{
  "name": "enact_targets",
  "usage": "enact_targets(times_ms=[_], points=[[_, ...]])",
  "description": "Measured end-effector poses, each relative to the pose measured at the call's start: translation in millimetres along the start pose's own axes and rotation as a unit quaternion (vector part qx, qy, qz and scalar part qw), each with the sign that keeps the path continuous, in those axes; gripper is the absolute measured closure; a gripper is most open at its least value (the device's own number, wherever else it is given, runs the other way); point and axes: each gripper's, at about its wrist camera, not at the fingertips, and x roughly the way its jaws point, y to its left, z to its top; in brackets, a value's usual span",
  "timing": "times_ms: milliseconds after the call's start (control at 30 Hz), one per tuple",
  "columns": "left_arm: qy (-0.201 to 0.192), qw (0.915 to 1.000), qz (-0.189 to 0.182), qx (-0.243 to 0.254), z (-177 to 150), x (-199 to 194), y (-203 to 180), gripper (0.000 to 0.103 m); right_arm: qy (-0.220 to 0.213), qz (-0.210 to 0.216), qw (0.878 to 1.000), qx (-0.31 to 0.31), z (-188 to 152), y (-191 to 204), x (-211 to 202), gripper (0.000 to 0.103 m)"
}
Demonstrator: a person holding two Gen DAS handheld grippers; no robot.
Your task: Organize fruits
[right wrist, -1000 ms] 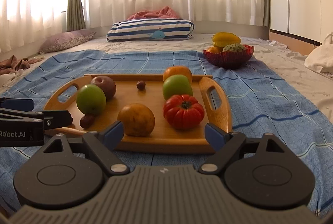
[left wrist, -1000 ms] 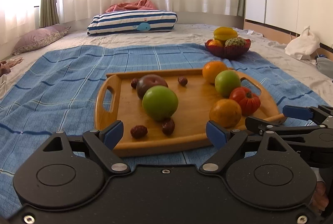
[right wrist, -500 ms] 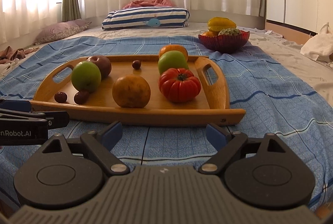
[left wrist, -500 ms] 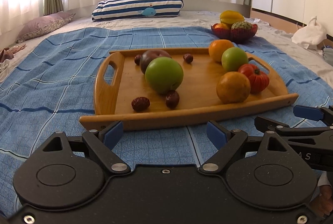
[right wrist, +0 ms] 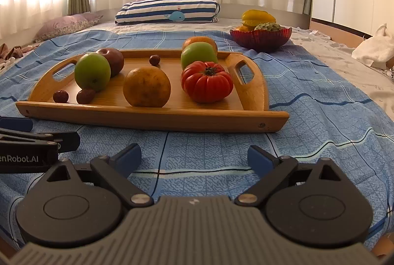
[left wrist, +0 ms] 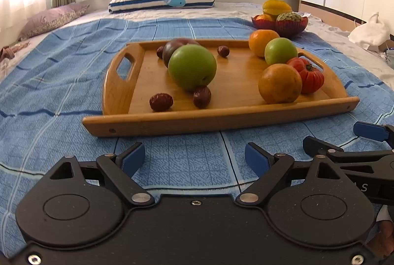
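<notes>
1. Your wooden tray (right wrist: pixel 152 117) is honey-brown.
2. On it you have green apples (right wrist: pixel 92 71), a ribbed red tomato (right wrist: pixel 206 85), dull orange fruit (right wrist: pixel 146 87) and dark red-brown dates (left wrist: pixel 161 102).
3. The blanket (right wrist: pixel 307 102) is blue with a grid (thin pale and dark lines).
4. The pillow (right wrist: pixel 167 9) is striped navy and white.
5. The bowl (right wrist: pixel 261 37) is red.

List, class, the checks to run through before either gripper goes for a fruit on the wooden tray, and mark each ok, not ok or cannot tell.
1. Left gripper open, empty: ok.
2. Right gripper open, empty: ok.
3. Wooden tray with cut-out handles flat on the blue checked blanket: ok.
4. Ribbed red tomato unobstructed from the front: ok.
5. Room left in the red glass bowl: cannot tell.
</notes>
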Motion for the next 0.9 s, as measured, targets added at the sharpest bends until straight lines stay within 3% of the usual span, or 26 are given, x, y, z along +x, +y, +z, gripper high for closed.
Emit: enact_targets(times_ms=[367, 900], points=[[0.004, 0.9999, 0.009, -0.012, -4.5, 6.8, 7.7, 0.001, -0.001, 0.003, 1.0, -0.003, -3.2, -0.8, 4.6, 0.001], [0.007, 0.9998, -0.002, -0.018, -5.6, 10.1, 11.9, 0.0, 0.0, 0.004, 1.0, -0.01, -4.8, -0.6, 6.3, 0.0]])
